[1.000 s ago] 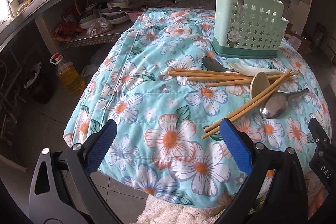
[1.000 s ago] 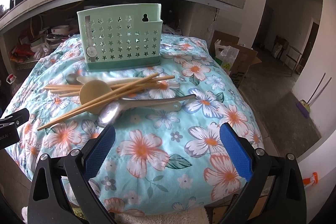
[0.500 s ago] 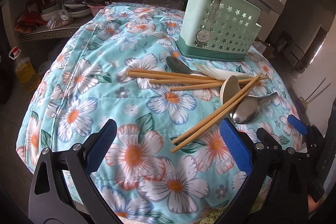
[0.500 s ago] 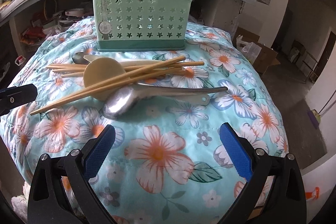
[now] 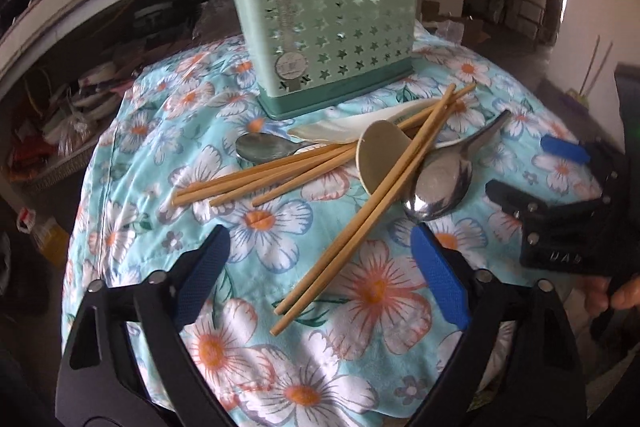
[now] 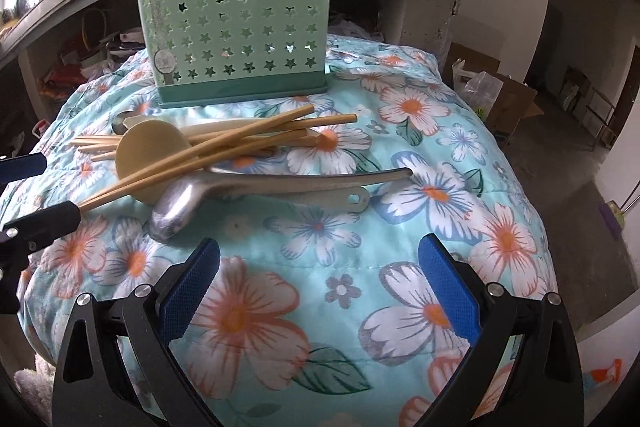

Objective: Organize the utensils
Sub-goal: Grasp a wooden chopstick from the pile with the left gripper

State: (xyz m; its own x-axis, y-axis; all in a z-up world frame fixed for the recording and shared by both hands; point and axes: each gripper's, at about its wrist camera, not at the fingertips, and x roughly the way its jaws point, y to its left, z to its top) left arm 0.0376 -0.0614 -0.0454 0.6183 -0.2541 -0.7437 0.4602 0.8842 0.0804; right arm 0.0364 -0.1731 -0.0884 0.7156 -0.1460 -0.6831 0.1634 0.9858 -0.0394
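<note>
Left gripper (image 5: 320, 275) jaws, narrowing yet unclenched, straddle 2 chopsticks' (image 5: 352, 239) near tips.

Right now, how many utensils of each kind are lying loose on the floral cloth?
Chopsticks: 6
Metal spoons: 3
Beige spoon: 1
White spoon: 1
Total: 11

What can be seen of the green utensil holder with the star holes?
The green utensil holder is pale mint plastic with rows of star-shaped holes, a darker teal base and a round label low on its left. It stands upright on the flowered cloth, behind the utensil pile. No utensil shows above its rim, and nothing visibly touches it.
</note>
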